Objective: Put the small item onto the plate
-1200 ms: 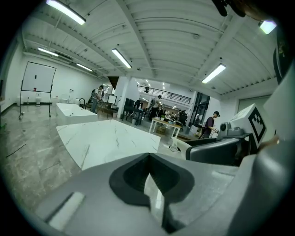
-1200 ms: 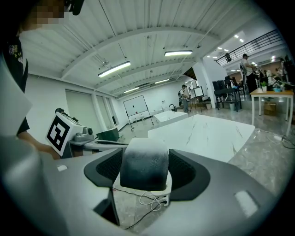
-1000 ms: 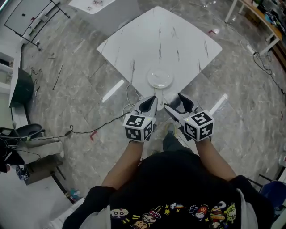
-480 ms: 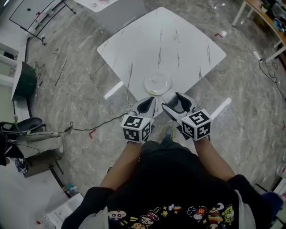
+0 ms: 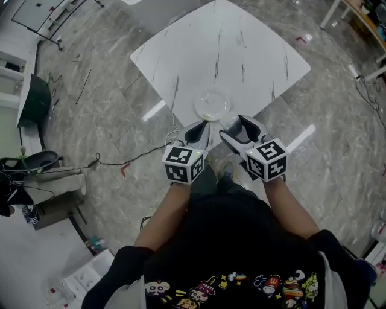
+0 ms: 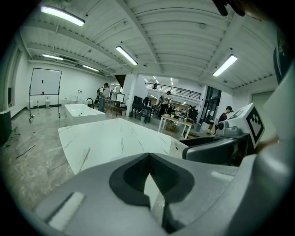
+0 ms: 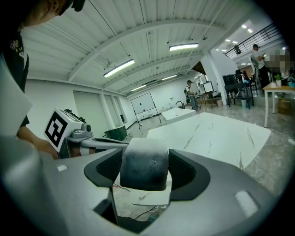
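Note:
A round clear plate point(image 5: 212, 104) sits at the near corner of the white marble table point(image 5: 223, 48). Both grippers hover side by side just short of that corner, over the floor. My right gripper point(image 5: 236, 125) is shut on a small rounded item, dark grey fading to white point(image 7: 144, 163), which fills the space between its jaws point(image 7: 144, 171). My left gripper point(image 5: 201, 128) is shut with nothing in it; its jaws point(image 6: 148, 177) meet with only a thin slit. From the left gripper view the table top point(image 6: 115, 138) stretches ahead.
A cable point(image 5: 129, 162) trails over the grey floor on the left. A dark green bin point(image 5: 33, 99) stands far left and a desk point(image 5: 362, 18) at the upper right. People stand far off in the hall point(image 6: 168, 97).
Both grippers have edged forward toward the table corner, so the gap to the plate has shrunk. The right gripper still holds the item.

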The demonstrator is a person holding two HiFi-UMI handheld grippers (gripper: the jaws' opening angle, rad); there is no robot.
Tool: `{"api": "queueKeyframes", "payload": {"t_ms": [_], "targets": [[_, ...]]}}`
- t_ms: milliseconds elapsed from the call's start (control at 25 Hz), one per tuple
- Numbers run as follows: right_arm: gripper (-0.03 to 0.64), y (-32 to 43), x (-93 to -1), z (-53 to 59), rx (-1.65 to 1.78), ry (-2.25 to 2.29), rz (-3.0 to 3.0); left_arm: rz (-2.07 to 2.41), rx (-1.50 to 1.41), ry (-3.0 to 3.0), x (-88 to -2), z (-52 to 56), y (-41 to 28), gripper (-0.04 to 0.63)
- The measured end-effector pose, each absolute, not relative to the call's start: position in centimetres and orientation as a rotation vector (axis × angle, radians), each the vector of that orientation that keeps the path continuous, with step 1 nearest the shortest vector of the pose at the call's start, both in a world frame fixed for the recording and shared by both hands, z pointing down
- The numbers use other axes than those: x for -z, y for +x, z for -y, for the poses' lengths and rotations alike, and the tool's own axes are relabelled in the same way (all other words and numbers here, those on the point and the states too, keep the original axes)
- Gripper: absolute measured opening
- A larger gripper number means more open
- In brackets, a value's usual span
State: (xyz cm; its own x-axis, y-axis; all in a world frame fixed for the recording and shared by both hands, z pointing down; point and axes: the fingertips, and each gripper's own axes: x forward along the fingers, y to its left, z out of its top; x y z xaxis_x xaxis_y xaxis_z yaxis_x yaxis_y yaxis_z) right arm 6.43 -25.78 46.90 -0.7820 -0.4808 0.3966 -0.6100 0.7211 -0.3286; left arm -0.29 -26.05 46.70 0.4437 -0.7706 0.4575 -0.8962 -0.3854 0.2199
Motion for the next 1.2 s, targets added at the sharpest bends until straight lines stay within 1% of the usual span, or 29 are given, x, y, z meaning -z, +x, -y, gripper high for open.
{"api": "queueKeyframes", "payload": {"t_ms": [680,1200], "targets": [[0.339,4.1,-49.7,27.9,-0.627,0.81,2.571,1.412,-0.367,2.213,-49.1,28.0,-3.2,0.0],[0.337,0.8,-55.0,32.9,-0.558,0.8,2.465,1.352,-0.369,2.157,-53.1,30.9,-5.7,0.0]]}}
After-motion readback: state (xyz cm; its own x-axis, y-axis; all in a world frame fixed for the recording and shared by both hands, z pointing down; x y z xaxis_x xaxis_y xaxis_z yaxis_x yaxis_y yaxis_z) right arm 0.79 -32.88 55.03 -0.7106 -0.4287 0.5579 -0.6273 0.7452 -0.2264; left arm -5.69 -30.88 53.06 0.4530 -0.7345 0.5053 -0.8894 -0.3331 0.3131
